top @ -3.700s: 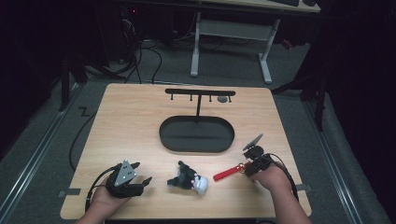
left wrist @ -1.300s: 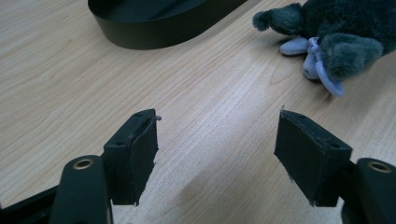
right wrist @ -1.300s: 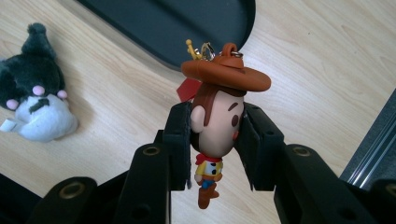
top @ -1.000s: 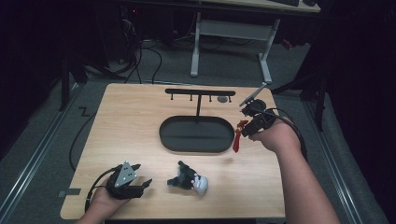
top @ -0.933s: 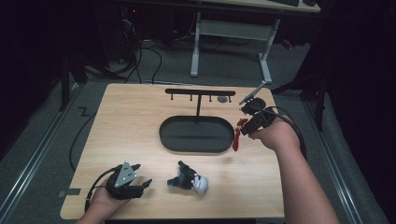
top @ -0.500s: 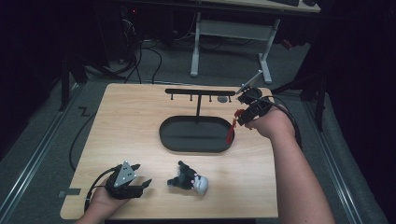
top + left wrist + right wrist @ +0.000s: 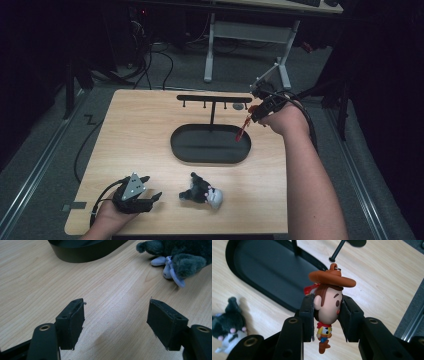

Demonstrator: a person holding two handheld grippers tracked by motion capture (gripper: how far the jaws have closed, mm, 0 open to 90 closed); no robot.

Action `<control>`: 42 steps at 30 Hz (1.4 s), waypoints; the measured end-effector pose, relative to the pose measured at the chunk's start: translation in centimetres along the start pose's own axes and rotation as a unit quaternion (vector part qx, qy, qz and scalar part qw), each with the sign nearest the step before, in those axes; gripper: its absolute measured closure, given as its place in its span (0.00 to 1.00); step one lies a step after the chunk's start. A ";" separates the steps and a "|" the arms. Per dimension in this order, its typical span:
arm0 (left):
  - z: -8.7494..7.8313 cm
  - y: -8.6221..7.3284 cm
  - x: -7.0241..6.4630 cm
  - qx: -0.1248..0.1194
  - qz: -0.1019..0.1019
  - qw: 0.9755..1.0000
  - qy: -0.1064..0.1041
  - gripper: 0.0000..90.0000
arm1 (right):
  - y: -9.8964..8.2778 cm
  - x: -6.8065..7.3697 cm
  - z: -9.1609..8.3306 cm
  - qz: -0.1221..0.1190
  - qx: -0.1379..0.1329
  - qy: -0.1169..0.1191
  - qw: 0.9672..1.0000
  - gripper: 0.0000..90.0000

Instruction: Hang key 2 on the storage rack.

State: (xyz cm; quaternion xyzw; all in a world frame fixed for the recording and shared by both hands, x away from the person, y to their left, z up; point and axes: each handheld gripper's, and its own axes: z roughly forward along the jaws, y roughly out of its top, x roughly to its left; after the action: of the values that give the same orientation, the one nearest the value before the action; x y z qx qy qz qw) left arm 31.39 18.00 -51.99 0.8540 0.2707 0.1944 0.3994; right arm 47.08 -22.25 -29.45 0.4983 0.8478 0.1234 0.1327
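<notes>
A small cowboy figure keychain (image 7: 332, 278) with a brown hat and a red strap (image 7: 242, 129) sits head-first between the pads of my right gripper (image 7: 327, 301), which is shut on it. In the high view that gripper (image 7: 256, 106) hovers by the right end of the black hook rack (image 7: 214, 98), above the rim of its oval base (image 7: 210, 157). One hook peg (image 7: 337, 251) shows just beyond the hat's metal loop. My left gripper (image 7: 142, 196) rests open at the table's front left, with bare wood between its jaws (image 7: 116, 317).
A grey and white plush toy (image 7: 202, 190) lies near the front edge, close to the left gripper and seen as plush toy (image 7: 182, 255) there. The table's right edge (image 7: 272, 150) runs beside the right forearm. Cables and a desk frame stand beyond the far edge.
The right hand has carried the cowboy figure farther back and slightly up, toward the rack's right end. The left gripper and the plush toy have stayed put.
</notes>
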 end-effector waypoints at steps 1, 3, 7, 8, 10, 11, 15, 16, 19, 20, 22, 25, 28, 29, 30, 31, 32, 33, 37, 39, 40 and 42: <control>0.0 0.0 0.0 0.000 0.000 1.000 0.000 0.34 | 0.1 -0.1 0.1 0.002 -0.002 0.001 1.000 0.74; 0.0 0.0 0.0 0.000 0.000 1.000 0.000 0.34 | 0.4 -0.1 0.2 0.005 -0.005 -0.001 1.000 0.74; 0.0 0.0 0.0 0.000 0.001 1.000 -0.001 0.34 | 0.9 -0.4 0.3 0.011 -0.009 -0.002 1.000 0.74; 0.0 0.0 0.0 0.000 0.001 1.000 -0.001 0.34 | 1.0 -0.4 0.4 0.012 -0.010 -0.003 1.000 0.74; 0.0 0.0 0.0 0.000 0.000 1.000 -0.001 0.34 | 1.2 -0.4 0.4 0.012 -0.010 -0.003 1.000 0.74; 0.0 0.0 0.0 0.001 0.001 1.000 -0.001 0.34 | 1.3 -0.4 0.4 0.010 -0.010 -0.005 1.000 0.74; 0.0 0.0 0.0 0.001 0.002 1.000 -0.002 0.34 | 1.7 -0.4 0.3 0.013 -0.016 -0.006 1.000 0.74; 0.0 0.0 0.0 0.002 0.002 1.000 -0.002 0.34 | 1.8 -0.4 0.3 0.013 -0.014 -0.008 1.000 0.74; 0.0 0.0 0.0 0.002 0.002 1.000 -0.003 0.34 | 2.1 -0.4 0.5 0.017 -0.018 -0.010 1.000 0.74; 0.0 0.0 0.0 0.002 0.003 1.000 -0.003 0.34 | 2.1 -0.4 0.7 0.015 -0.018 -0.011 1.000 0.74; 0.0 0.0 0.0 0.001 0.003 1.000 -0.003 0.34 | 2.1 -0.5 1.0 0.016 -0.016 -0.014 1.000 0.74; 0.0 -0.1 0.0 0.000 0.000 1.000 -0.003 0.34 | 1.9 -0.8 1.5 0.027 -0.014 -0.016 0.999 0.74; 0.0 -0.1 0.0 0.000 0.001 1.000 -0.003 0.34 | 1.7 -1.0 2.0 0.034 -0.012 -0.015 0.999 0.74; 0.0 -0.1 0.0 0.000 0.001 1.000 -0.003 0.34 | 1.4 -1.2 2.4 0.039 -0.010 -0.015 0.999 0.74; 0.0 -0.1 0.0 0.000 0.001 1.000 -0.003 0.34 | 1.3 -1.3 2.6 0.043 -0.009 -0.014 0.999 0.74; 0.0 -0.1 0.0 0.001 0.001 1.000 -0.003 0.34 | 1.0 -1.5 3.1 0.046 -0.005 -0.014 0.999 0.74; 0.0 -0.1 0.0 0.001 0.001 1.000 -0.003 0.34 | 0.8 -1.6 3.3 0.049 -0.005 -0.014 0.999 0.74; 0.0 -0.1 0.0 0.001 0.001 1.000 -0.003 0.34 | 0.8 -1.6 3.3 0.049 -0.005 -0.014 0.999 0.74; 0.1 -0.1 -0.1 0.003 0.002 1.000 -0.004 0.34 | -0.1 -1.8 4.9 0.053 0.003 -0.009 0.999 0.74; 0.1 -0.1 -0.1 0.003 0.003 1.000 -0.003 0.34 | -0.4 -1.8 5.7 0.057 0.008 -0.003 0.998 0.73; 0.1 -0.1 -0.2 0.005 0.004 1.000 -0.004 0.34 | -0.8 -1.8 6.4 0.059 0.008 0.000 0.998 0.73; 0.1 -0.1 -0.2 0.006 0.004 1.000 -0.004 0.34 | -0.9 -1.7 6.7 0.060 0.008 0.003 0.998 0.73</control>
State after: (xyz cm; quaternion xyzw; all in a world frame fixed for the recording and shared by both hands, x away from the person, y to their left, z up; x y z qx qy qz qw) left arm 31.31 17.88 -52.18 0.8581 0.2671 0.1907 0.3949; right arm 49.52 -23.66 -35.85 0.5493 0.8176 0.1259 0.1184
